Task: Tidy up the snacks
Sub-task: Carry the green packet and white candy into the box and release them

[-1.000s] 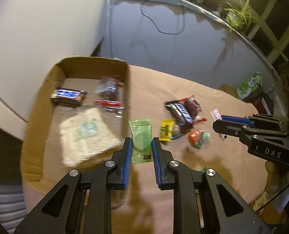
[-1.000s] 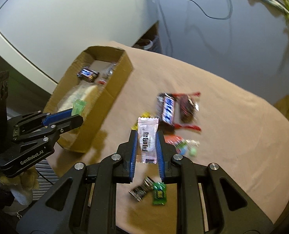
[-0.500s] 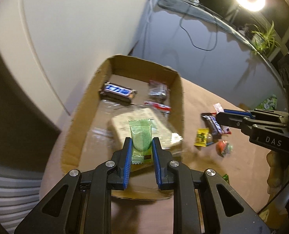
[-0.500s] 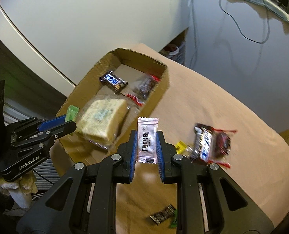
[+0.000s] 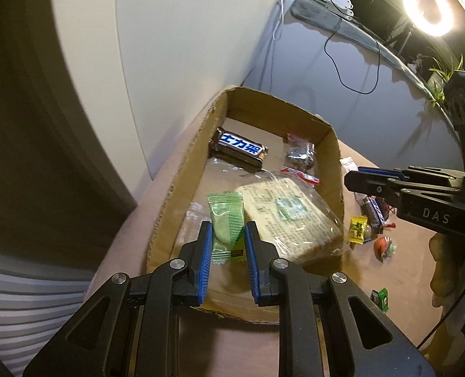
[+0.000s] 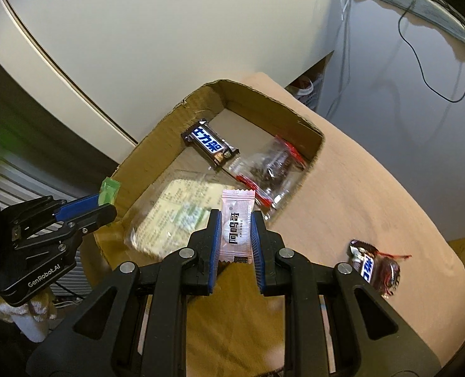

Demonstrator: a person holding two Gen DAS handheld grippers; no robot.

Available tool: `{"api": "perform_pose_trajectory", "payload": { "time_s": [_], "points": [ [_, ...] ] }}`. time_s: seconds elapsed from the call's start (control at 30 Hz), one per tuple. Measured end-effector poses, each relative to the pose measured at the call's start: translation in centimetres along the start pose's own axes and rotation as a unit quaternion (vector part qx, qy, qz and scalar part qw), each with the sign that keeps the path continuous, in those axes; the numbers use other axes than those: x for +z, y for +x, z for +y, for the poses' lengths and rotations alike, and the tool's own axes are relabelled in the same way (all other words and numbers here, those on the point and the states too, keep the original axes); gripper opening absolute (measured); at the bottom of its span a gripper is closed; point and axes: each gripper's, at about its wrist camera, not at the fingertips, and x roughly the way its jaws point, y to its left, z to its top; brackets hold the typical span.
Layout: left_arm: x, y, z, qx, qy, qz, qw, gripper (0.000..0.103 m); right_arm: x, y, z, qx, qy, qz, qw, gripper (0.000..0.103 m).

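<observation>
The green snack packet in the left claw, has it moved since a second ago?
Yes. The green packet, pinched in the left gripper, was over bare table beside the cardboard box; now it hangs over the box's inside.

blurred: bread pack [image 6: 175, 216] | hidden: green packet's [image 5: 227, 223] sides behind fingers [image 5: 204, 251]

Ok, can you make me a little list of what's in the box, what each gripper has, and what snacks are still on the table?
left gripper: shut on green wrapped snack packet, over the brown cardboard box
right gripper: shut on pale pink snack packet, at the box's near edge
in box: dark chocolate bar with blue lettering, clear bag with red strips, large clear-wrapped cracker pack
on tan cloth table: small yellow candy, dark bar in clear wrap, small green candy
</observation>
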Motion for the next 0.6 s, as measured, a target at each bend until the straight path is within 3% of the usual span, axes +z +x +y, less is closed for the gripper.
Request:
{"api": "perform_pose_trajectory", "payload": {
  "time_s": [0.27, 0.33, 0.37, 0.4, 0.47, 0.53, 0.6],
  "points": [
    [0.4, 0.3, 0.2, -0.003, 0.001, -0.002, 1.0, 0.019, 0.9, 1.3, 0.6, 0.002, -0.008, 0.009, 1.0, 0.02],
    [0.4, 0.3, 0.2, -0.002, 0.002, -0.002, 1.0, 0.024, 0.9, 1.3, 0.7, 0.005, -0.012, 0.008, 1.0, 0.021],
    [0.4, 0.3, 0.2, 0.0, 0.002, -0.002, 1.0, 0.031, 1.0, 1.3, 0.8, 0.006, -0.014, 0.009, 1.0, 0.023],
    [0.4, 0.3, 0.1, 0.002, 0.003, -0.002, 1.0, 0.04, 1.0, 1.4, 0.9, 0.006, -0.018, 0.01, 1.0, 0.026],
    [0.4, 0.3, 0.2, 0.003, 0.001, -0.003, 1.0, 0.041, 1.0, 1.4, 1.0, 0.0, -0.021, 0.008, 1.0, 0.055],
    [0.4, 0.3, 0.2, 0.004, 0.0, -0.003, 1.0, 0.041, 0.9, 1.1, 1.0, -0.005, -0.023, -0.002, 1.0, 0.069],
    [0.4, 0.2, 0.2, 0.004, -0.002, -0.003, 1.0, 0.041, 0.9, 0.9, 0.9, -0.004, -0.023, -0.006, 1.0, 0.07]
  ]
}}
